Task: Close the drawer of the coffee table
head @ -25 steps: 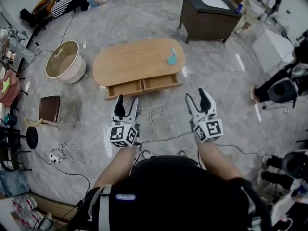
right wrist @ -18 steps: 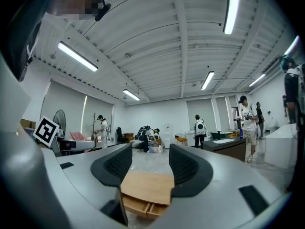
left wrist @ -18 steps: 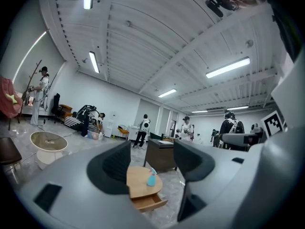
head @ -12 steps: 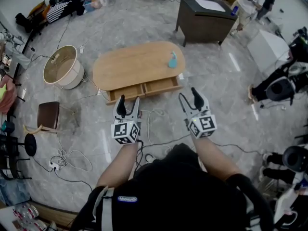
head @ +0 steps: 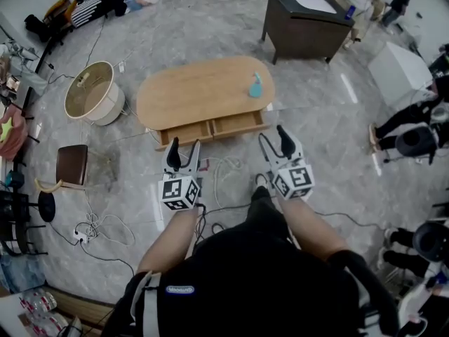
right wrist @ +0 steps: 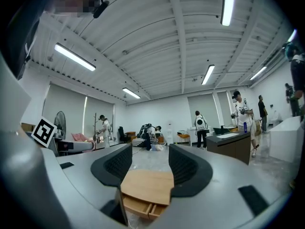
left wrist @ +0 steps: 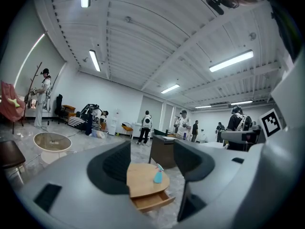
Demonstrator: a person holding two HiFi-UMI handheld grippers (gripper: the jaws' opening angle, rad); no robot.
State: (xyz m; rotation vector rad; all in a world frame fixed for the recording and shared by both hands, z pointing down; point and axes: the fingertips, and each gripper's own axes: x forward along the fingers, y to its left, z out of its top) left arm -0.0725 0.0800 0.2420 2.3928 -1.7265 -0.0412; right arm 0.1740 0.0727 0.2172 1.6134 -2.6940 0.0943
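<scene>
Head view: the drawer (head: pixel 210 127) of the coffee table (head: pixel 200 90) stands pulled out, so nothing is closed yet. The left gripper (head: pixel 184 147) and right gripper (head: pixel 274 136) hover well short of it, over a cable-strewn floor (head: pixel 316 125). A spray bottle (head: pixel 255 86) stands on the surface.

Left gripper view: jaws spread, empty.

Right gripper view: jaws spread, empty; people (right wrist: pixel 200 125) stand far off.

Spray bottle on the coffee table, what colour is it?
The spray bottle is light blue, shown best in the head view.

i see a blue spray bottle (head: pixel 254 86), a dark desk (head: pixel 306 23), a round tub (head: pixel 109 107) and a small brown stool (head: pixel 71 160).
</scene>
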